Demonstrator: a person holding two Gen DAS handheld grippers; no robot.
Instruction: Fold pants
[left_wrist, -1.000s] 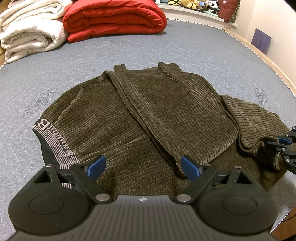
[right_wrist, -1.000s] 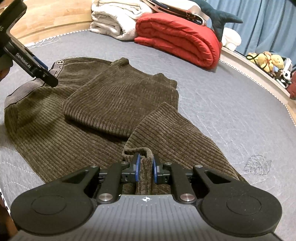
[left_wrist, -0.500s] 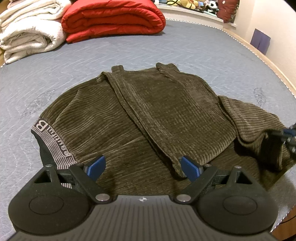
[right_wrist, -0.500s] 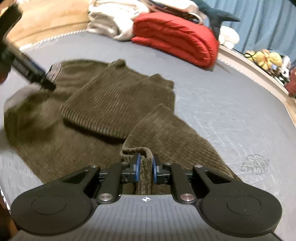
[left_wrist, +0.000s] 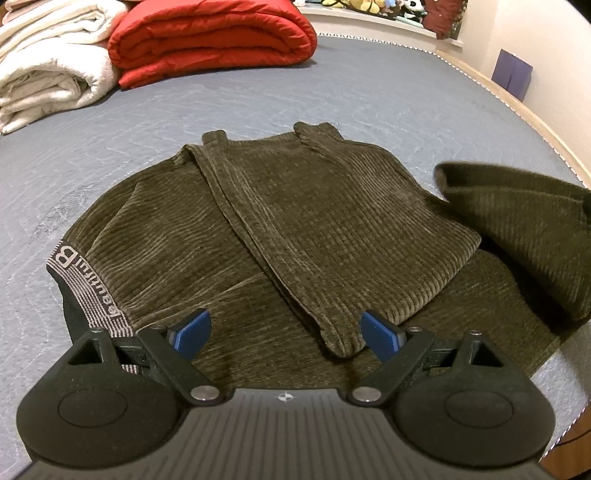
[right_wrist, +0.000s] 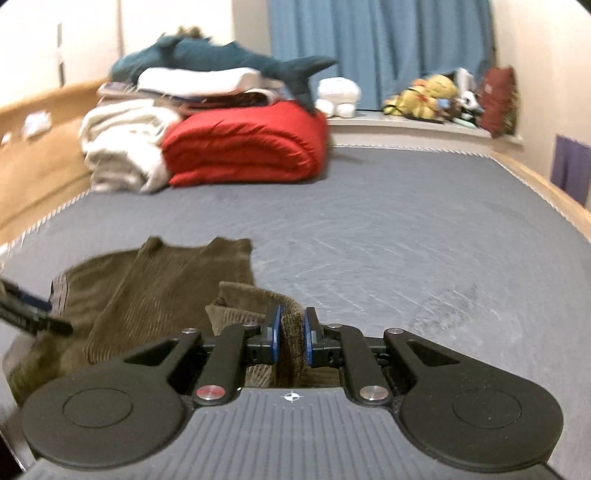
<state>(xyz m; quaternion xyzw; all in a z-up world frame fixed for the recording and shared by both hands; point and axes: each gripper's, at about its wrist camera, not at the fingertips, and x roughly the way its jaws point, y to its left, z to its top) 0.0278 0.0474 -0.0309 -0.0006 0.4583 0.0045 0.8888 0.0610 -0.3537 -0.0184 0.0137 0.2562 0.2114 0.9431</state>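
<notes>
Dark olive corduroy pants (left_wrist: 280, 236) lie partly folded on the grey mattress, the lettered waistband (left_wrist: 85, 291) at the left. My left gripper (left_wrist: 284, 334) is open and empty, low over the pants' near edge. My right gripper (right_wrist: 291, 338) is shut on a pant leg's hem (right_wrist: 290, 325) and holds it lifted. That raised leg (left_wrist: 524, 229) hangs in the air at the right of the left wrist view. The folded pants (right_wrist: 147, 295) show at the lower left in the right wrist view.
A folded red duvet (left_wrist: 210, 37) and white blankets (left_wrist: 48, 74) lie at the far end of the mattress (right_wrist: 406, 229). A stuffed shark (right_wrist: 221, 59) and soft toys (right_wrist: 436, 96) sit behind. The wooden bed edge (left_wrist: 517, 107) runs along the right.
My right gripper has lifted the pant leg off the mattress and swung up, its view now tilting toward the far wall. The left gripper has barely moved.
</notes>
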